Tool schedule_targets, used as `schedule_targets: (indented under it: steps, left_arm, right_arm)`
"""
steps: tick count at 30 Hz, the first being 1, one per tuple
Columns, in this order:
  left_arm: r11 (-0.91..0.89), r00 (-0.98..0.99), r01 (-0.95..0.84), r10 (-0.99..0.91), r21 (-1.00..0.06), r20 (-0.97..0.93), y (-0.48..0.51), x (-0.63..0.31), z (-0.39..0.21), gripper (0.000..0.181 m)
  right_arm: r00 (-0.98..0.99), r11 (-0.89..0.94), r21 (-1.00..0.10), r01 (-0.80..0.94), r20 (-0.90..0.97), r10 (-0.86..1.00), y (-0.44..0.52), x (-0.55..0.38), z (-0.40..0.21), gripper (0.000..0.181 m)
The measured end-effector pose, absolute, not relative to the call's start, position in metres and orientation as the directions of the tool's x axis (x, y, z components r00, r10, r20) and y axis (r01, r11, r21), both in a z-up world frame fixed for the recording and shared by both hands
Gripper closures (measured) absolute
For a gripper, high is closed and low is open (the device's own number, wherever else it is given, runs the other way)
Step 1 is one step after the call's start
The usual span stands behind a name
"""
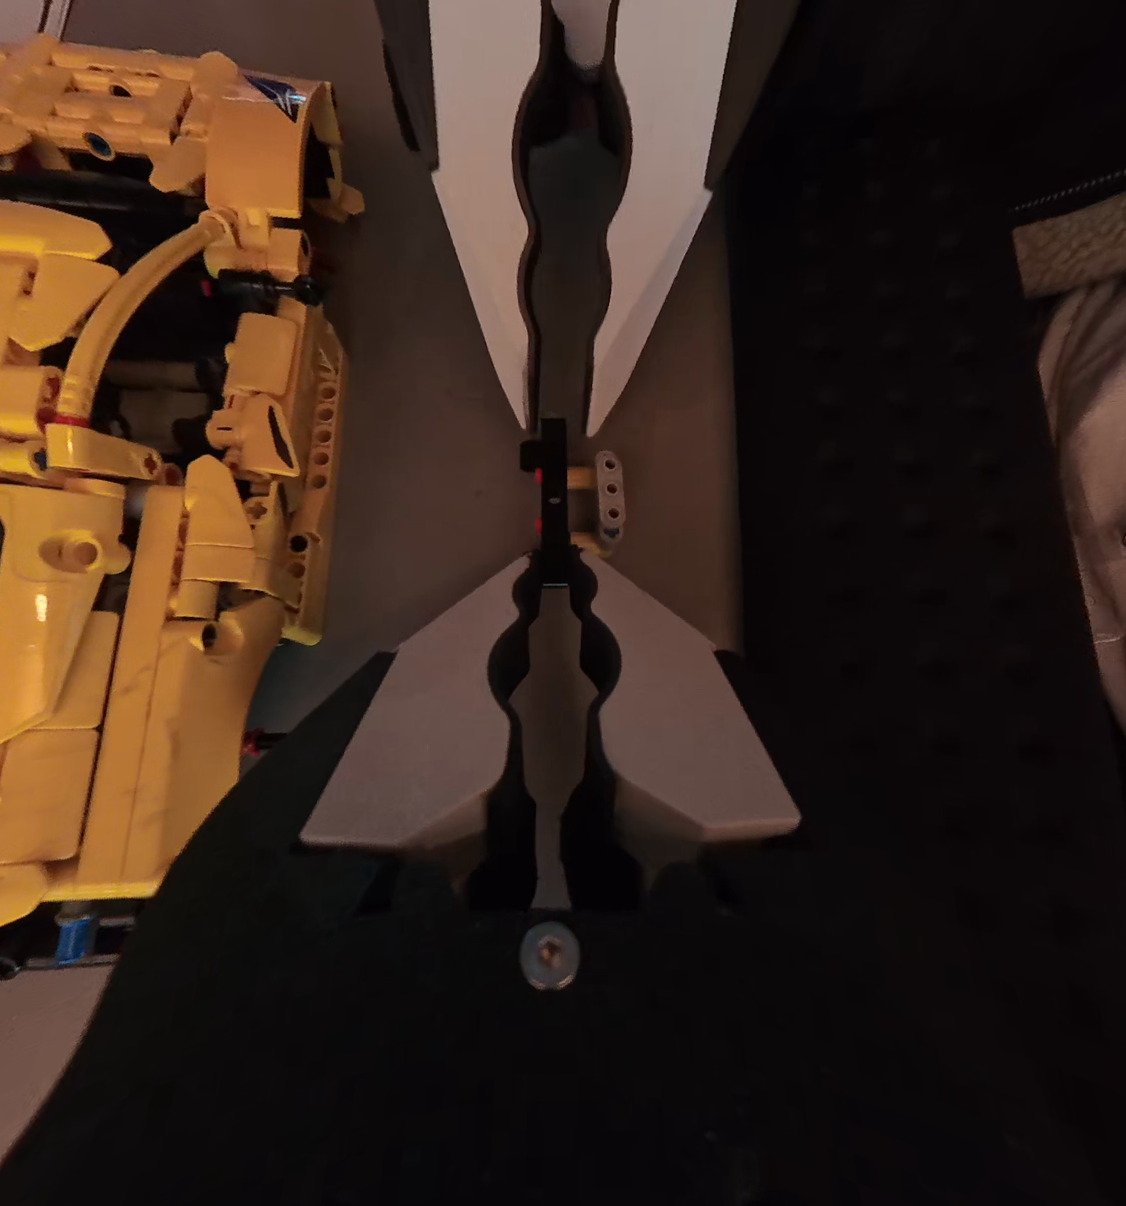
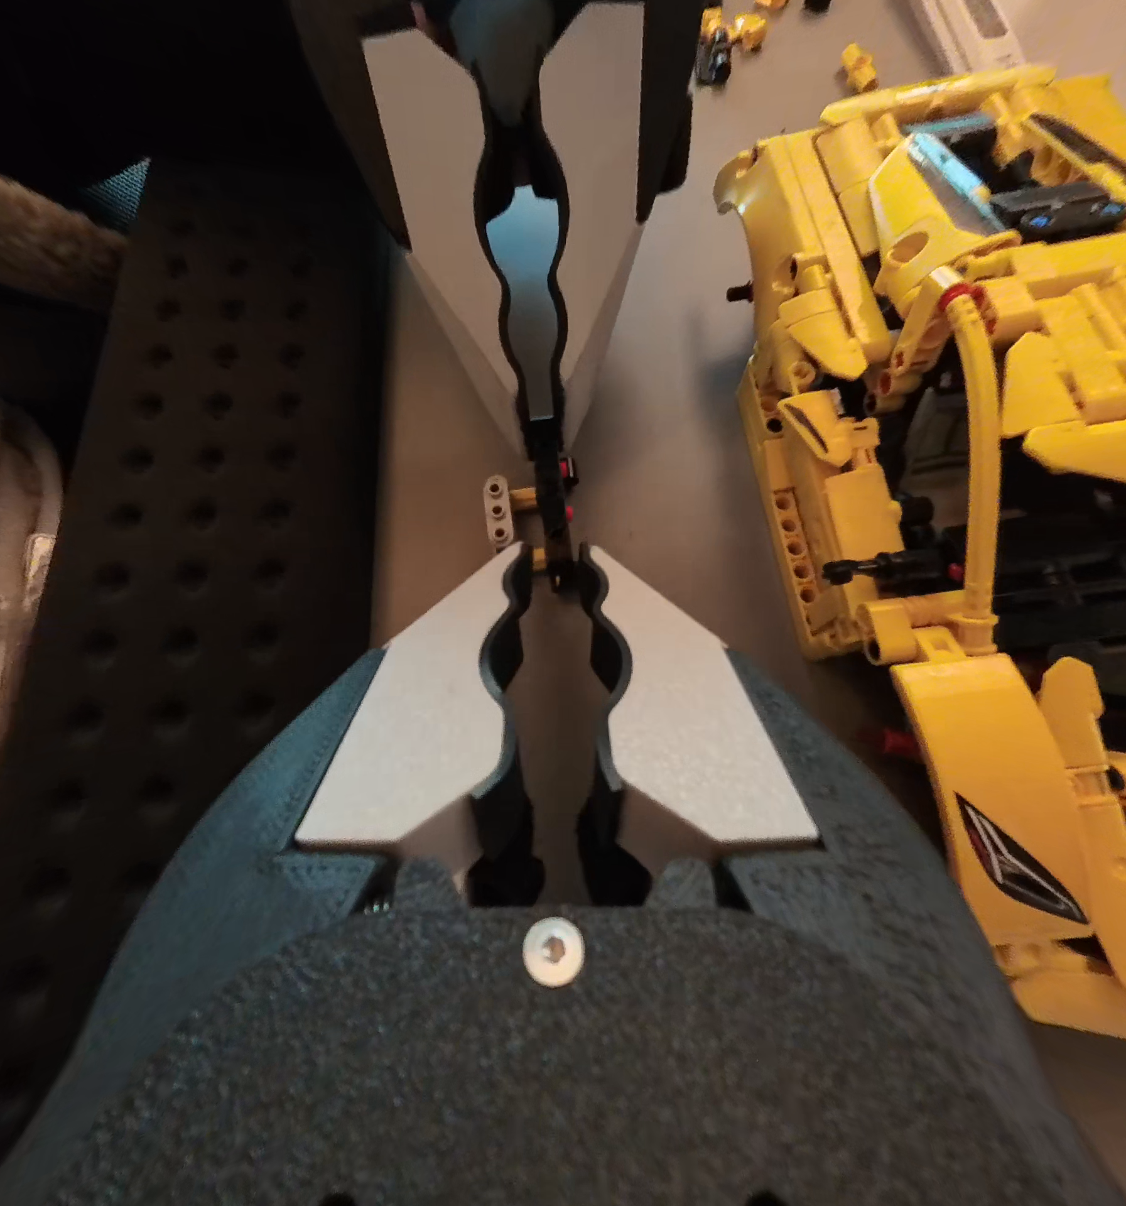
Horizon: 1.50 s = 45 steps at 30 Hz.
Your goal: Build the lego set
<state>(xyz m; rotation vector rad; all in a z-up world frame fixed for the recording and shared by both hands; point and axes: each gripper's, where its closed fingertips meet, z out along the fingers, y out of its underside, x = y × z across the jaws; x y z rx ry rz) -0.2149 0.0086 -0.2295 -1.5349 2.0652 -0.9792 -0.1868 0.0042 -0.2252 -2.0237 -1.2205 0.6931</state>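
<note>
A small sub-assembly [image 1: 553, 502] is held in the air between my two grippers, which face each other tip to tip. It is a black beam with red pins, yellow connectors and a short light grey three-hole beam [image 1: 610, 496]. My left gripper [image 1: 557, 561] is shut on one end. My right gripper [image 2: 553, 555] is shut on the other end of the sub-assembly [image 2: 550, 502]. Each gripper also shows at the top of the other's view. The large yellow car model [image 1: 123, 457] lies on the grey table; it is on the right of the right wrist view [image 2: 971, 522].
A black perforated surface [image 2: 188, 457] runs beside the table, opposite the car. A person's beige clothing [image 1: 1121, 489] is beyond it. Loose yellow and black pieces [image 2: 736, 32] and a white object [image 2: 977, 32] lie at the table's far end. Left and right tips are no more than a few centimetres apart. It is some 25 cm from my left tips to the white object [image 2: 977, 32].
</note>
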Motion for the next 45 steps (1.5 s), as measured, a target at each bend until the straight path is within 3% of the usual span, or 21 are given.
schedule_targets:
  steps: [6, 11, 45]
  left_arm:
    - [0.131, -0.309, -0.669, -0.944, -0.731, 0.115, 0.0097, -0.2126, -0.2283, 0.174]
    - [0.032, -0.270, -0.678, -0.940, -0.734, 0.209, 0.0129, -0.2180, -0.2257, 0.171]
    - [0.097, -0.284, -0.657, -0.950, -0.747, 0.126, 0.0131, -0.2160, -0.2266, 0.174]
  right_arm:
    - [0.417, -0.299, -0.759, 0.578, -0.040, 0.908, 0.0077, -0.1868, -0.2263, 0.174]
    - [0.431, -0.353, -0.771, 0.531, -0.113, 0.895, 0.0084, -0.1837, -0.2204, 0.174]
    - [0.415, -0.322, -0.765, 0.558, -0.079, 0.907, 0.0097, -0.1869, -0.2266, 0.174]
